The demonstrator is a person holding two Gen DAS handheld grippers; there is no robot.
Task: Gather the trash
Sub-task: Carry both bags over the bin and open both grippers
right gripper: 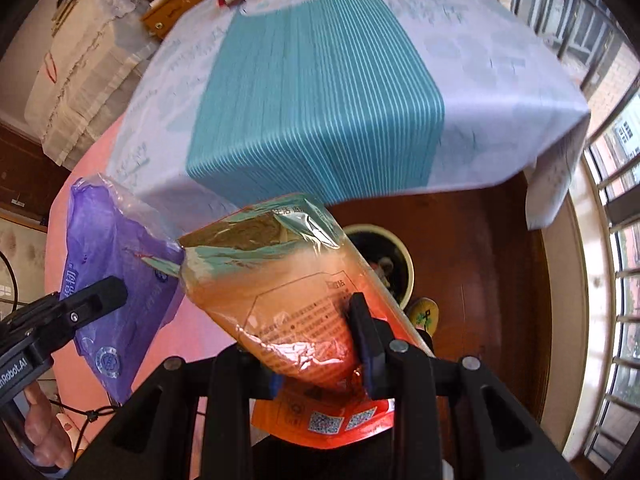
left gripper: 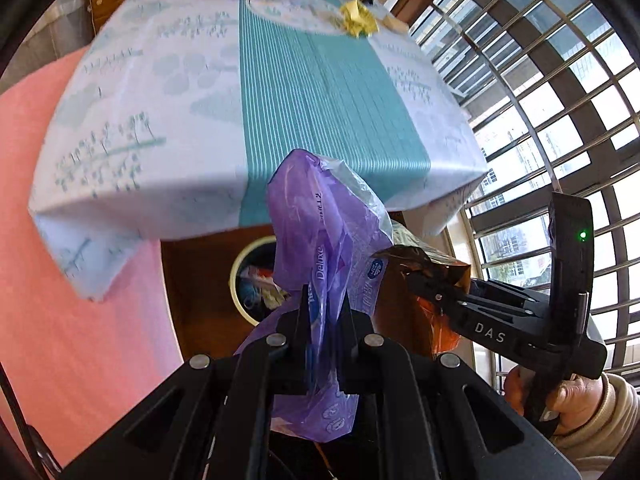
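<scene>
Jaws of the left gripper (left gripper: 325, 312) pinch a purple bag (left gripper: 320, 224), and the right gripper (right gripper: 320, 344) clamps an orange pouch (right gripper: 288, 296), both held off the table's (left gripper: 160, 92) near edge. Below them on the floor stands a bin (right gripper: 404, 272), apparently part full. More scraps (left gripper: 358, 20) lie at the table's far edge.

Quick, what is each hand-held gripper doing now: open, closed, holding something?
Left hand-held gripper: closed on the purple wrapper.
Right hand-held gripper: closed on the orange pouch.
</scene>
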